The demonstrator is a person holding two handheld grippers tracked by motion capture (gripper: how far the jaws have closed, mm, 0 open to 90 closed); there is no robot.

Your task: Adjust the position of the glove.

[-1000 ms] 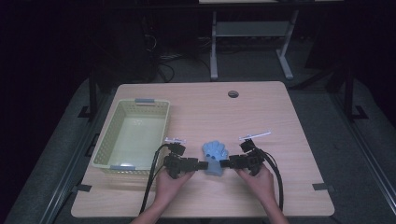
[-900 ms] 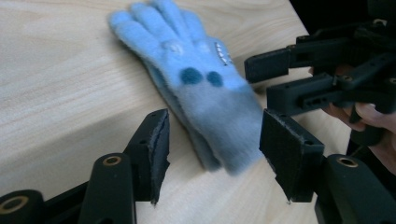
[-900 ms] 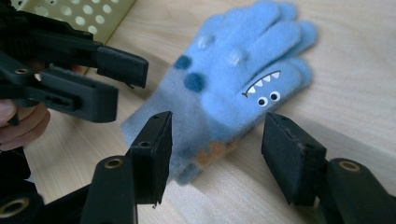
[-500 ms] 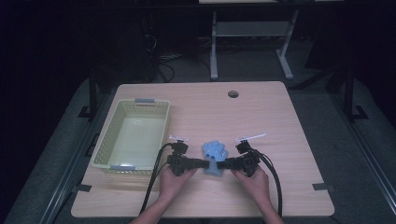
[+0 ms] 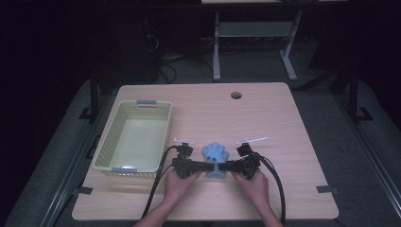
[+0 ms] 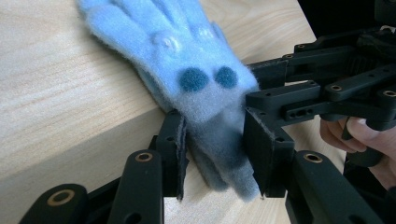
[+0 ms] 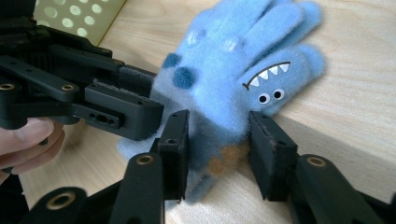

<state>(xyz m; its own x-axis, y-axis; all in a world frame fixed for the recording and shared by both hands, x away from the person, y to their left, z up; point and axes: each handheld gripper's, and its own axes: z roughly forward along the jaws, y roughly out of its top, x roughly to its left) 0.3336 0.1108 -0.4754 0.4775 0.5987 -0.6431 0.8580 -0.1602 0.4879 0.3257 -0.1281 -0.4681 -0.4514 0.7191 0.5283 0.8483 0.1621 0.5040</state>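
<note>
- The right gripper (image 7: 217,144) straddles the cuff of the blue glove (image 7: 238,79) (shark face on its thumb), jaws apart.
- The left gripper (image 7: 135,105) meets the cuff from the left.

- Glove (image 5: 215,159): fluffy, light blue, with two dark blue dots (image 6: 205,79) near the cuff and a toothy face with eyes (image 7: 270,81) on the thumb.
- It lies flat on the table, near the front edge, fingers spread pointing away from the person, cuff nearest them.
</note>
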